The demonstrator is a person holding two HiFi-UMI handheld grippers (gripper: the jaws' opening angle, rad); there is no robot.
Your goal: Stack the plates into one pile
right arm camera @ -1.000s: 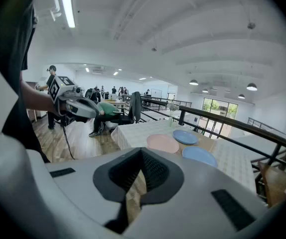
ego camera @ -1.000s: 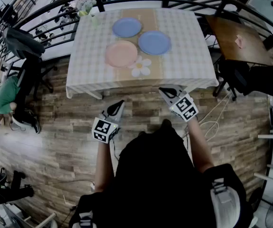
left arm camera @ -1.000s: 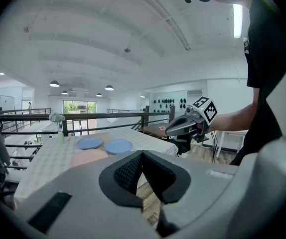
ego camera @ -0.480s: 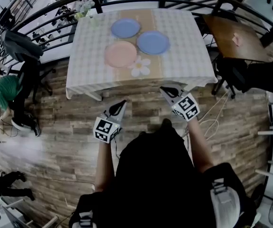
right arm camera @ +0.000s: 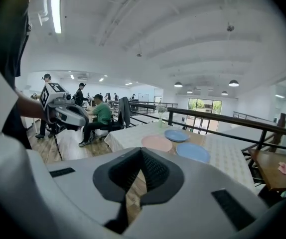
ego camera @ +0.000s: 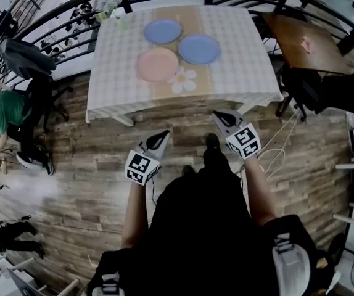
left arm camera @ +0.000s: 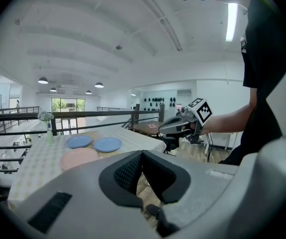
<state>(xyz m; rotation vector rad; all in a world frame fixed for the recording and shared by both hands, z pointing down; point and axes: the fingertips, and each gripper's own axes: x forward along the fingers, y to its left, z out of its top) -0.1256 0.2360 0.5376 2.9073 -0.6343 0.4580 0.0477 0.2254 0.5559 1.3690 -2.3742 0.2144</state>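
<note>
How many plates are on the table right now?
3. The far blue plate lies farthest back, the right blue plate nearer and to its right, the pink plate nearest the person. None is stacked, so none seems hidden.

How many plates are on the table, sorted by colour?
Blue plates: 2
Pink plates: 1
Total: 3
</note>
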